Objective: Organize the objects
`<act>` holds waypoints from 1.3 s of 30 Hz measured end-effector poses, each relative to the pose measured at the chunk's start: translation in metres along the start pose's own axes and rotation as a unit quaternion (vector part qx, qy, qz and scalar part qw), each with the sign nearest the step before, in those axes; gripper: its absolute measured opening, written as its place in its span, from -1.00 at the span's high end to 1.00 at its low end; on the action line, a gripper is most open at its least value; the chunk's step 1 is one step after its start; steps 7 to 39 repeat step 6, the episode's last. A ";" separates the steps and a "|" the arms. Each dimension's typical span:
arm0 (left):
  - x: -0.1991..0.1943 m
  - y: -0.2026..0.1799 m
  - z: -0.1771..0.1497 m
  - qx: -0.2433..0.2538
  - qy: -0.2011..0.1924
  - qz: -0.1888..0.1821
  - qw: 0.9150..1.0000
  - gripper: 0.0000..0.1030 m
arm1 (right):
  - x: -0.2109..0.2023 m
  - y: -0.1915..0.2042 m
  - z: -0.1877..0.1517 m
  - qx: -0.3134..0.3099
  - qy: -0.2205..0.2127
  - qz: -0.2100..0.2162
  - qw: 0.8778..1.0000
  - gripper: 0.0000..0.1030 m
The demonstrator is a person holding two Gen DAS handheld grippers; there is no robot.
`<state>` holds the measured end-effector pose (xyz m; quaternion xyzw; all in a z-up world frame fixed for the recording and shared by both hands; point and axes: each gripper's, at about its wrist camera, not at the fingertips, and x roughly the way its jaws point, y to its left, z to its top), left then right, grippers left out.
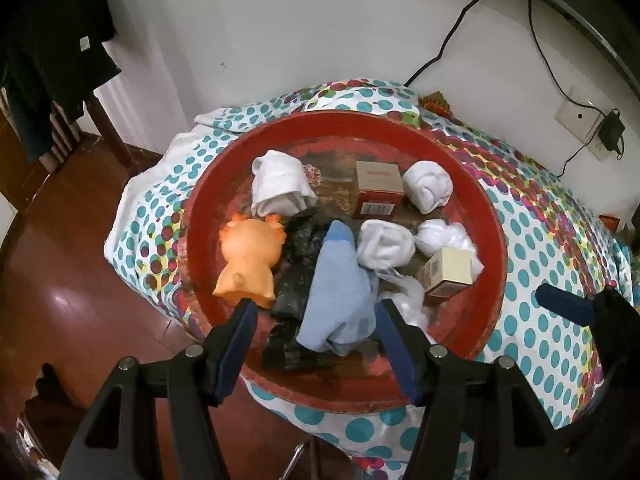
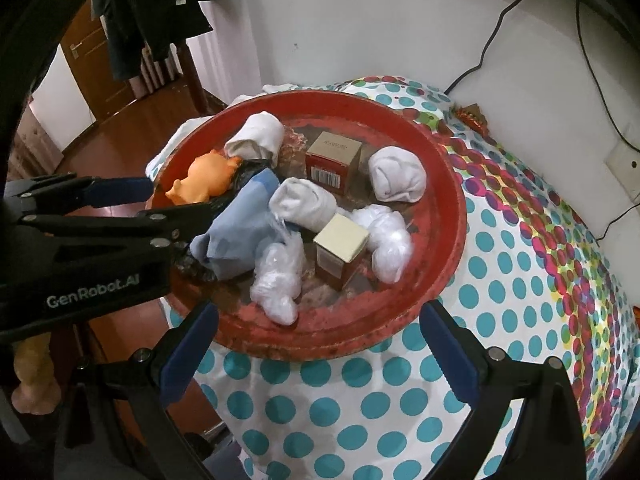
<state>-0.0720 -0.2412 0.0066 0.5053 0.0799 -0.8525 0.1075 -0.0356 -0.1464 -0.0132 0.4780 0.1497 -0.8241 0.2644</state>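
Observation:
A round red tray on a dotted cloth holds an orange toy animal, a black plastic bag, a light blue cloth, three rolled white socks, crumpled white plastic bags and two small boxes. My left gripper hovers open over the tray's near side. The blue cloth lies between its fingers, and the pads do not press on it. My right gripper stands wide open above the tray's near rim with nothing between its fingers. The left gripper reaches in from the left beside the toy.
The polka-dot cloth drapes over the table's edges. Wooden floor lies to the left. Dark clothes hang at the back left. Cables and a wall socket with an adapter sit at the back right.

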 end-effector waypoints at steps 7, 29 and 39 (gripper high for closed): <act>-0.005 -0.009 -0.001 0.011 -0.004 -0.004 1.000 -0.23 | 0.001 0.005 -0.001 -0.003 0.002 0.002 1.000 -0.94; -0.005 -0.009 -0.001 0.011 -0.004 -0.004 1.000 -0.23 | 0.001 0.005 -0.001 -0.003 0.002 0.002 1.000 -0.94; -0.005 -0.009 -0.001 0.011 -0.004 -0.004 1.000 -0.23 | 0.001 0.005 -0.001 -0.003 0.002 0.002 1.000 -0.94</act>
